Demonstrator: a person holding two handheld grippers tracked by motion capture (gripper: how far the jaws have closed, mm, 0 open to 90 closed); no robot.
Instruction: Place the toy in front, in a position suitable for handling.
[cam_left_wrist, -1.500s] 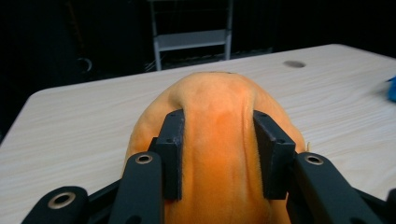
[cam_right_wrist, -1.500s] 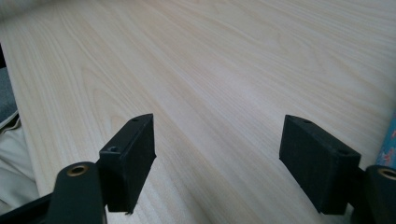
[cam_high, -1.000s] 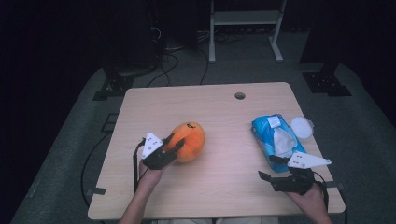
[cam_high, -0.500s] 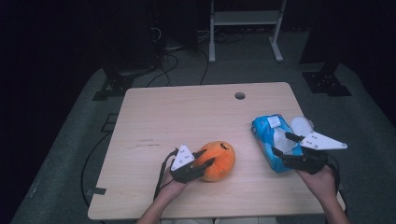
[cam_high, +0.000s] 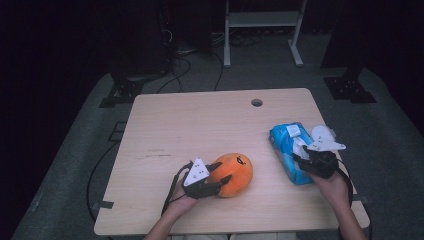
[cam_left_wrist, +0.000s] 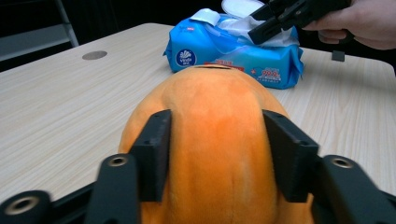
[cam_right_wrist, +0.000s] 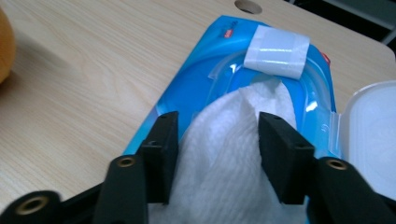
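Observation:
An orange plush toy (cam_high: 236, 172) lies on the wooden table (cam_high: 200, 125) near its front edge. My left gripper (cam_high: 222, 173) holds it from the left; its jaws have just been opening, but both pads still sink into the plush (cam_left_wrist: 215, 140), which bulges past them. At the right lies a blue pack of wet wipes (cam_high: 284, 145) with its white lid (cam_high: 322, 134) flipped open. My right gripper (cam_high: 301, 159) is over the pack's opening. Its jaws have just been closing and straddle the white wipe (cam_right_wrist: 233, 130) that sticks out; the pads are not clamped on it.
A round cable hole (cam_high: 256, 102) sits near the table's far edge. A white metal stand (cam_high: 260, 30) and cables are on the dark floor behind. The right gripper (cam_left_wrist: 280, 23) and its hand show beyond the plush, above the pack (cam_left_wrist: 224, 51).
The left gripper carried the plush right and nearer, then stayed still with wider jaws. The right gripper moved from the table's front edge onto the pack and narrowed its jaws around the wipe.

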